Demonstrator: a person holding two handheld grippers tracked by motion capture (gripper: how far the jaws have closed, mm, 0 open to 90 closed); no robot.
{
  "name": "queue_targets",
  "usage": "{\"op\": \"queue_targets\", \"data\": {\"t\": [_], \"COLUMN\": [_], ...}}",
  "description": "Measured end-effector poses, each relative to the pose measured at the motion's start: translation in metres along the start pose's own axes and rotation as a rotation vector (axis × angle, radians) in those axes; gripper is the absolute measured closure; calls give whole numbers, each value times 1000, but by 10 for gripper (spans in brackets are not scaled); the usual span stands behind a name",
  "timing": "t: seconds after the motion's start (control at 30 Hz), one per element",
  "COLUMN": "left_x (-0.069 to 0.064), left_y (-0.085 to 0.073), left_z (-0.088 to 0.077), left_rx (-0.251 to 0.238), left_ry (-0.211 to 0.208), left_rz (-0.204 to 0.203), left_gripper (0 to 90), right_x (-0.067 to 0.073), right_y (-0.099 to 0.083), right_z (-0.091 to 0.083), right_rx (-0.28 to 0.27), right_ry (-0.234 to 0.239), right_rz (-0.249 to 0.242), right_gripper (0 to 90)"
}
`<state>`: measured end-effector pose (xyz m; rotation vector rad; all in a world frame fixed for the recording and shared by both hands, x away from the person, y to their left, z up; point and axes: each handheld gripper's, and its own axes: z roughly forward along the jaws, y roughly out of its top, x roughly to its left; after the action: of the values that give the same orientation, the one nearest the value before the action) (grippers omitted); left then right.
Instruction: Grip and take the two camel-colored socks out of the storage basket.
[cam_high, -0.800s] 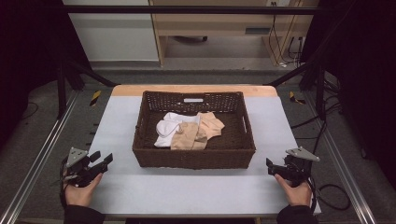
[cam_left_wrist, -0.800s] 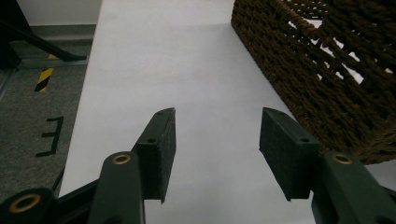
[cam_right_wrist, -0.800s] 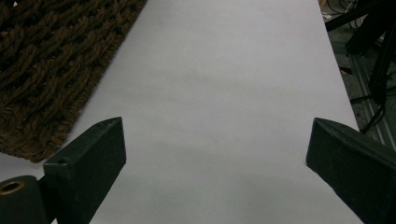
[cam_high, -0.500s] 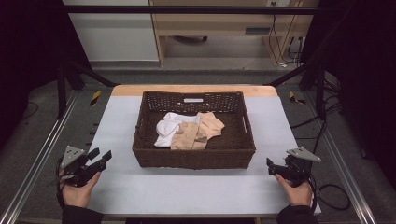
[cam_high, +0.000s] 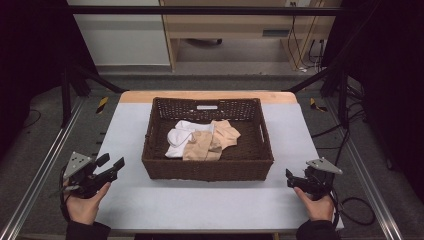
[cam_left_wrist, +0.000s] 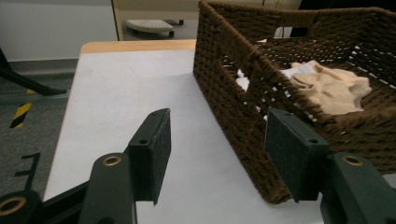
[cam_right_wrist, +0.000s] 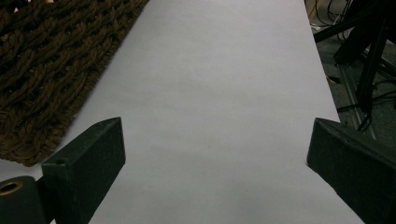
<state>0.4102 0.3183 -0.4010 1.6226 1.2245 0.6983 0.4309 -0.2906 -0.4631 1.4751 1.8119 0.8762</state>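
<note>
The white and beige garments are lying bunched inside the brown wicker basket at the counter's centre; judging by this, nothing is being removed yet. The left tongs are hovering beside the basket's left front corner, spread wide and gripping nothing. The right tongs are resting near the right front corner, likewise spread and empty.
</note>
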Motion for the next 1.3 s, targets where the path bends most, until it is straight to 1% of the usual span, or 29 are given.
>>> {"op": "queue_targets", "data": {"t": [0.1,0.13,0.2,0.3,0.43,0.47,0.53,0.57,0.63,0.67,0.7,0.73,0.77,0.87,0.9,0.93,0.97,1.0,1.03,1.07,1.1,1.13,1.17,1.23,1.3], "left_x": [-2,-3,-5,-7,-11,-11,-16,-16,-24,-27,-27,-33,-33,-41,-47,-50,-50,-53,-59,-59,-62,-68,-68,-75,-78], "left_y": [4,9,15,23,35,35,45,45,53,56,56,62,62,69,73,76,76,78,83,83,85,90,90,95,98], "left_z": [-1,-3,-5,-8,-7,-7,-5,-5,0,2,2,7,7,16,20,23,23,25,29,29,31,35,35,40,44], "left_rx": [-10,-26,-41,-60,-69,-69,-79,-79,-84,-84,-84,-88,-88,-84,-78,-76,-76,-75,-74,-74,-72,-71,-71,-66,-63], "left_ry": [-5,-11,-20,-25,-35,-35,-47,-47,-58,-64,-64,-69,-69,-86,-95,-98,-98,-102,-108,-108,-112,-124,-124,-130,-133], "left_rz": [2,3,0,8,18,18,21,21,40,39,39,49,49,56,65,68,68,74,82,82,83,87,87,103,106], "left_gripper": [396,395,392,384,376,373,367,366,364,364,363,363,360,357,354,353,352,352,349,347,347,344,343,342,343], "right_x": [1,1,1,1,1,1,1,1,0,0,0,0,0,0,0,0,0,0,0,0,0,0,0,0,0], "right_y": [0,0,0,0,0,0,0,0,1,1,1,1,1,1,1,1,1,1,1,1,1,1,2,2,1], "right_z": [0,0,-1,0,0,-1,-1,-1,-1,-2,-2,-2,-2,-2,-2,-2,-3,-3,-3,-3,-3,-3,-2,-2,-2], "right_rx": [4,5,-2,1,-5,-5,-10,-10,-15,-17,-17,-19,-19,-19,-21,-21,-21,-21,-22,-22,-22,-28,-28,-26,-25], "right_ry": [-3,-5,-7,-3,-5,-4,-4,-4,-6,-6,-6,-3,-3,-2,-3,-2,-2,-2,-1,0,0,0,-2,-1,0], "right_rz": [-3,-6,-6,-5,-10,-4,-1,-1,-3,-4,-4,2,2,6,5,5,5,5,7,9,9,13,13,15,13], "right_gripper": [49,49,49,49,49,49,50,50,50,50,50,50,50,54,55,55,55,55,55,55,55,55,55,55,55]}}
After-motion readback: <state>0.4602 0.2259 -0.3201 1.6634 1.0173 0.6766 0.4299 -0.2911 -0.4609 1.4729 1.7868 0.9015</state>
